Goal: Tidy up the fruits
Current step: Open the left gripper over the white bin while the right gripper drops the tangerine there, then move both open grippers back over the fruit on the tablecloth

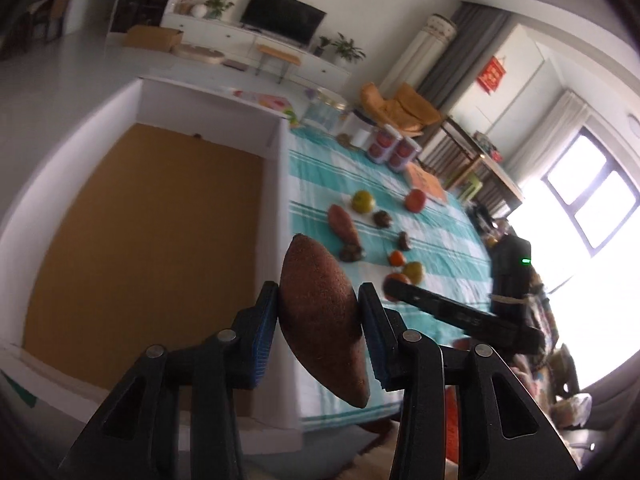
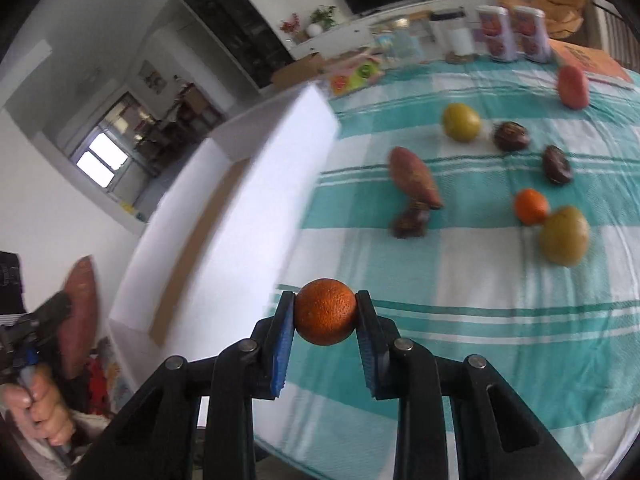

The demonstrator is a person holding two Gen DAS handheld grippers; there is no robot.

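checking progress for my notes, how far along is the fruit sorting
Barely started. The white box shows only its bare brown floor, nothing visibly placed. In hand: the left tool grips a sweet potato, the right tool an orange. Left on the tablecloth: another sweet potato, a small orange, two yellow-green fruits, a red one and three dark ones.

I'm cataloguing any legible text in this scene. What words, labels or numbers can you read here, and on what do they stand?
No text here can be read with certainty.
Red hanging on the far wall: gold marks, too small to read.
Two canisters at the table's far end: printed labels, blurred.
Orange book beside them: cover print, blurred.
Right hand-held gripper, body seen from the left wrist: faint pale marking, not legible.
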